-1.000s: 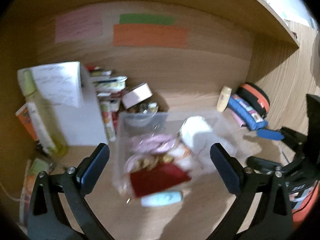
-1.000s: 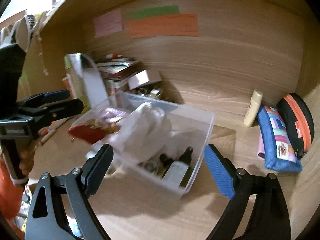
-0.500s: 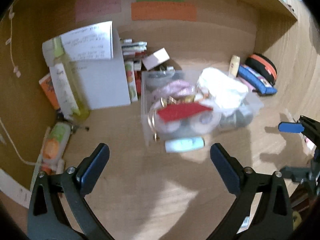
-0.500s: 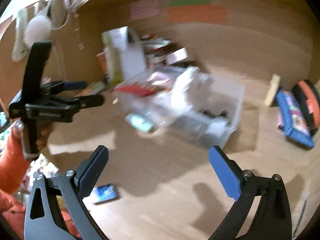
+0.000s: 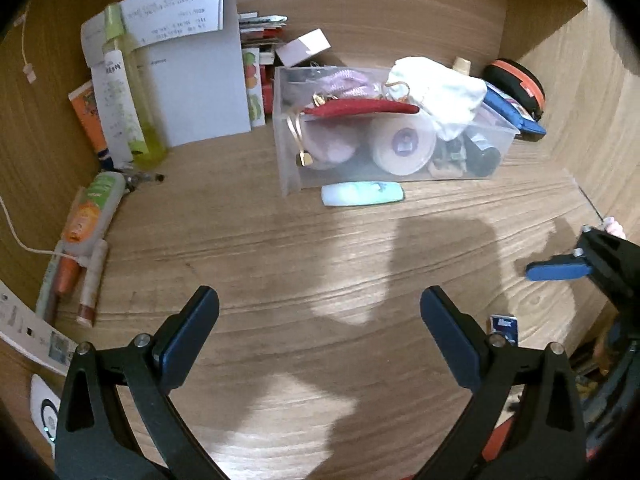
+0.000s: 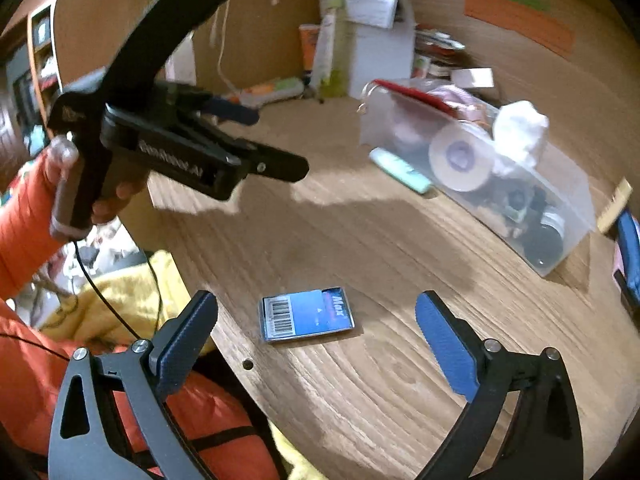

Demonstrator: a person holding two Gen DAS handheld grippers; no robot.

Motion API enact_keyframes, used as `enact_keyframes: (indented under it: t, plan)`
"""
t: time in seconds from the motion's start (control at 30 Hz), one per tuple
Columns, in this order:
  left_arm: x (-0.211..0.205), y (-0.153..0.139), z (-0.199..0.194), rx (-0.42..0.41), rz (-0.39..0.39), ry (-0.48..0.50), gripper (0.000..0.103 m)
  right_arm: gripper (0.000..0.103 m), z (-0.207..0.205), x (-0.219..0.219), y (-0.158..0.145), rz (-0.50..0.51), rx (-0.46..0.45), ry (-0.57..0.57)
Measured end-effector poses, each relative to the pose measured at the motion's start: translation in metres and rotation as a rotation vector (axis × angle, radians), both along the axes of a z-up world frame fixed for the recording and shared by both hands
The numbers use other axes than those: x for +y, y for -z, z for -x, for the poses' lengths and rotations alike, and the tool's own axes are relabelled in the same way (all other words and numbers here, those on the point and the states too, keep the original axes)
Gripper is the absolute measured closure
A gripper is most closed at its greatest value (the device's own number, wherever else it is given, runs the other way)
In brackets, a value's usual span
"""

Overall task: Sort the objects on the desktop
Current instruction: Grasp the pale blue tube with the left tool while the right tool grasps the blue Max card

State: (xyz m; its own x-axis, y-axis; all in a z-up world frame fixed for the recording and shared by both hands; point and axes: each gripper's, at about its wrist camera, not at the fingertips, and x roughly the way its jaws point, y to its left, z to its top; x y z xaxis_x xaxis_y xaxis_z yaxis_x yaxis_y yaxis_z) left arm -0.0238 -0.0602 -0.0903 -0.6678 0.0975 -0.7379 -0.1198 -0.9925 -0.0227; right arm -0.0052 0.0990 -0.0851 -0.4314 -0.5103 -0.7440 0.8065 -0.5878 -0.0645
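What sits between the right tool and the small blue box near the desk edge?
Nothing visible. The right tool is closing, jaws still wide, nothing between them; the small blue box lies flat on bare desk just ahead. The left tool is off to the side.

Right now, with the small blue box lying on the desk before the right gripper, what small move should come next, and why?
Probably lower the right gripper, whose jaws are closing, over the small blue box. The box lies flat and alone near the desk's edge, outside the clear bin, and nothing is between the jaws yet.
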Motion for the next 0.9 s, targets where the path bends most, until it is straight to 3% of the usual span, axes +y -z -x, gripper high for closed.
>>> enact_keyframes:
  t: [0.1,0.23,0.3,0.67,0.9]
  plan:
    - [0.002,0.000,-0.001,0.011,0.000,0.006,0.001,0.034,0.008,-0.004,0.007,-0.025,-0.038,-0.009]
    - [0.006,0.001,0.007,0.000,0.006,0.015,0.001,0.043,0.017,0.000,0.011,-0.010,-0.062,0.016]
    - [0.009,0.003,0.014,-0.015,0.005,0.021,0.001,0.057,0.021,0.005,0.010,0.007,-0.079,0.028]
    - [0.045,0.012,0.070,-0.096,0.031,0.063,0.001,0.058,0.038,0.042,-0.008,0.081,-0.075,0.169]
    - [0.045,0.017,0.111,-0.165,-0.047,-0.003,0.001,0.058,0.052,0.073,-0.027,0.148,-0.063,0.246]
